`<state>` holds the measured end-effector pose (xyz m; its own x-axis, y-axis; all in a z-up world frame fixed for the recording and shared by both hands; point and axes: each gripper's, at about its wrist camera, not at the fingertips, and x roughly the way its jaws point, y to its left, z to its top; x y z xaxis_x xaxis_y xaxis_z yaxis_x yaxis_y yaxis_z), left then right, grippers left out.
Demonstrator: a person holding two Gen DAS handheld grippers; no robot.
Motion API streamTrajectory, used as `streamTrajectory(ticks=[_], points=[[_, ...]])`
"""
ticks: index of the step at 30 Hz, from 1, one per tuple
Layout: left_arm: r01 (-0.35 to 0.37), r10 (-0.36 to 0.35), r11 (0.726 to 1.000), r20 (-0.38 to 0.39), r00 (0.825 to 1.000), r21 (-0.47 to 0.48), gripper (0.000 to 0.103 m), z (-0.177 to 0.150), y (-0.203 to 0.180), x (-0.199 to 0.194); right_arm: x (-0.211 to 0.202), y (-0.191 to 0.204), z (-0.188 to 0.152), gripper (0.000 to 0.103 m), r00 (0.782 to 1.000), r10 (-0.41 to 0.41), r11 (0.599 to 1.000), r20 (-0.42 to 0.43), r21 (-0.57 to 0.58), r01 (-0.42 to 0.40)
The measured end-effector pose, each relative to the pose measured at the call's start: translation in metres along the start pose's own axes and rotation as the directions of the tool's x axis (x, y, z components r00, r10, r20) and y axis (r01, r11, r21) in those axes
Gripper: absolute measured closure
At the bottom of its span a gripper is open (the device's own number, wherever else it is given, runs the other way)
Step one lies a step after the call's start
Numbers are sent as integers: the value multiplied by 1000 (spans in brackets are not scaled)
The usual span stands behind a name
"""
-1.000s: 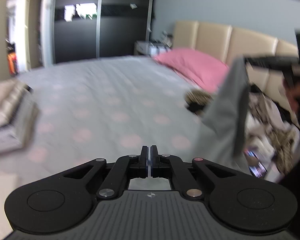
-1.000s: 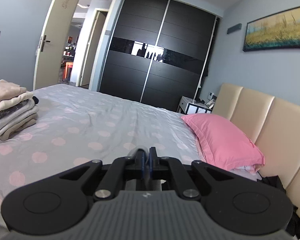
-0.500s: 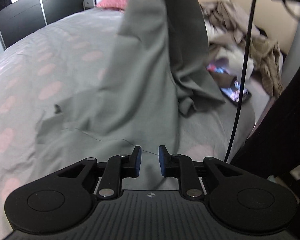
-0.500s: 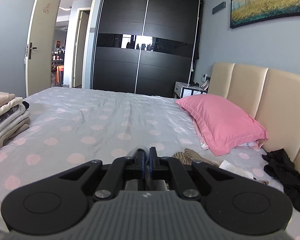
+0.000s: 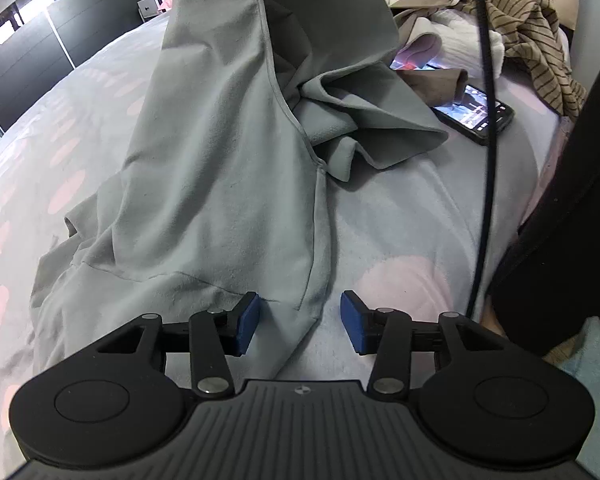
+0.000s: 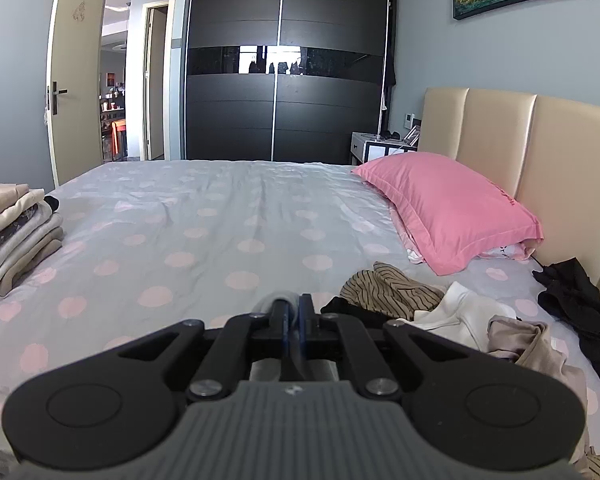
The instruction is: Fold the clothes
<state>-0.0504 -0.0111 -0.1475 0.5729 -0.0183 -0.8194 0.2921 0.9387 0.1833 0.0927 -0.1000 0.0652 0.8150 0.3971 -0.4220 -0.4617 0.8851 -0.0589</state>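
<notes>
One grey garment (image 5: pixel 228 152) drapes down onto the bed (image 5: pixel 400 220), and there's one phone (image 5: pixel 476 114) at its three o'clock, screen lit. One pink pillow (image 6: pixel 448 204) against the headboard. One stack of folded clothes (image 6: pixel 16 232) over at nine o'clock; I can't count its layers for sure. In the loose heap: one striped piece (image 6: pixel 392 292), one white (image 6: pixel 460 316), one beige (image 6: pixel 528 340), one black (image 6: pixel 580 304).

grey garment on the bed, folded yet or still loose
Still loose: the grey garment hangs from above, out of frame, and bunches in uneven creases on the bed, no flat squared folds.
</notes>
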Motion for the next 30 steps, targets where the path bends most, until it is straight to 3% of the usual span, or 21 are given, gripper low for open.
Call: streamTrajectory(ticks=[1, 5, 11, 15, 20, 24, 26, 30], points=[[6, -6, 1000, 3, 1000, -19, 61, 0, 4, 1, 0, 0, -1, 97, 1000, -3, 1000, -1, -3, 3], [21, -19, 995, 20, 1000, -99, 96, -2, 24, -1, 2, -2, -3, 97, 1000, -16, 1000, -11, -9, 16], [28, 5, 965, 124, 992, -262, 97, 1, 67, -37, 6, -6, -7, 97, 998, -57, 998, -24, -16, 56], [-9, 117, 911, 239, 964, -412, 97, 2, 124, -91, 7, -7, -9, 97, 996, -85, 996, -24, -17, 85], [-57, 277, 831, 322, 905, -553, 97, -3, 204, -163, 3, 0, -12, 97, 998, -63, 998, -23, -6, 63], [-121, 398, 799, 367, 841, -589, 97, -4, 244, -215, -7, 18, -9, 97, 1000, 7, 1000, 5, -27, -7], [-139, 446, 786, 397, 802, -602, 97, 0, 257, -241, -18, 32, -3, 98, 998, 34, 998, 43, -54, -31], [-182, 529, 780, 476, 703, -599, 97, 8, 265, -295, -58, 48, 25, 98, 980, 38, 999, 193, -36, -32]])
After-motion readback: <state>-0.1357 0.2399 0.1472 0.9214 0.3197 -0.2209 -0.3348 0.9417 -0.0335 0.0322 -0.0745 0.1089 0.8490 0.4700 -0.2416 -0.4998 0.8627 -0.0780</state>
